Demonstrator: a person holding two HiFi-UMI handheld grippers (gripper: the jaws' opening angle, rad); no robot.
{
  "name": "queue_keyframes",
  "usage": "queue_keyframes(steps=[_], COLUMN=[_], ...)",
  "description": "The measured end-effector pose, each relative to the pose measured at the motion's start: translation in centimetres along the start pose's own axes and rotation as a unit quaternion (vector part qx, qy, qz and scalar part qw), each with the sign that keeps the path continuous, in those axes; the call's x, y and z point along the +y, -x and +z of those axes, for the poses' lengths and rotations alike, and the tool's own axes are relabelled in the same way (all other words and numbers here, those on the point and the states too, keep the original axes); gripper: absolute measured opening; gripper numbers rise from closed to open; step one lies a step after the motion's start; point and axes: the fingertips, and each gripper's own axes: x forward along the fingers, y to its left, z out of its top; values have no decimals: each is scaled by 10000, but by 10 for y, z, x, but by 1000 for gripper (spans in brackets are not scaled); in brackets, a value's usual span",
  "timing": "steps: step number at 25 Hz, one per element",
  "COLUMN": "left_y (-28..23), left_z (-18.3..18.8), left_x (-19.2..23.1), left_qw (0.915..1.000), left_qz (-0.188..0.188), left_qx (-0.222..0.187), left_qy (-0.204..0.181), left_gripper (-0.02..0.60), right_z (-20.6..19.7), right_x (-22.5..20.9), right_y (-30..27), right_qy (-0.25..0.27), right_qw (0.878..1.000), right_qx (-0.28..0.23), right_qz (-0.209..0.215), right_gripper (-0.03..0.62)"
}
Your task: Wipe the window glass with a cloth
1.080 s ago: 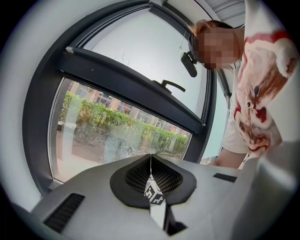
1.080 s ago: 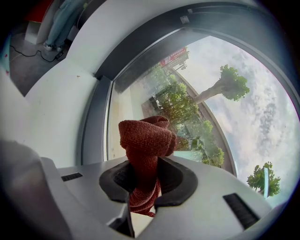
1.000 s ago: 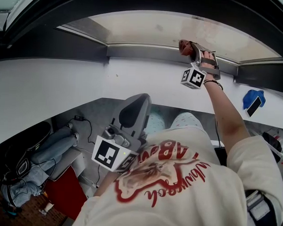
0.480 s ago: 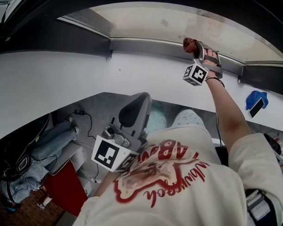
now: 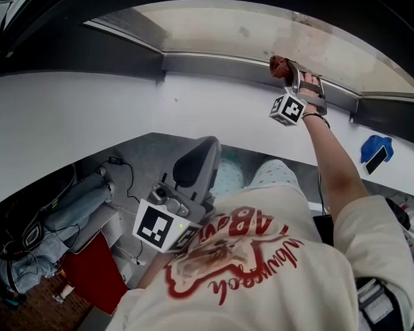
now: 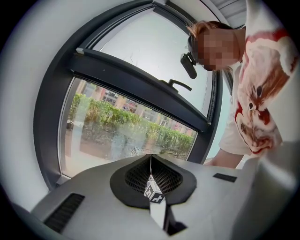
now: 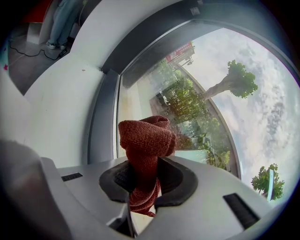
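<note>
**L hand-held gripper** (image 5: 197, 161): jaws together, nothing between; low by the person's chest, well apart from the window.
**R hand-held gripper** (image 5: 292, 75): clamped on the bunched red cloth (image 7: 145, 140), up at the lower edge of the window glass (image 5: 232, 30), just above the grey frame rail (image 5: 210, 62); contact w/ the pane unclear.
**Step (est.):** a wiping pass along the bottom edge.
**Next:** probably press the cloth flat and sweep sideways.
**Room:** white sill wall (image 5: 93, 117) below; clothes on floor (image 5: 77, 208) at left.

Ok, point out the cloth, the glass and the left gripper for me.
cloth (image 7: 145, 138): right gripper view, on its bunched top.
glass (image 7: 206, 93): right gripper view, on the middle of the pane.
left gripper (image 6: 151, 159): left gripper view, where its shut tips meet.
</note>
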Motion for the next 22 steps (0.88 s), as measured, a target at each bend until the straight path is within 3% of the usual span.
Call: queue_keyframes(steps=[22], left_y=[21], left_z=[-18], left_x=[6], left_qw=[9988], left_qz=[486], left_qx=[108], left_qy=[-14], left_gripper=[21], right_z=[-10], right_x=[46], right_y=[-30], right_qy=[331], right_qw=[9984], right_qx=[202], right_qz=[400], right_gripper=[81])
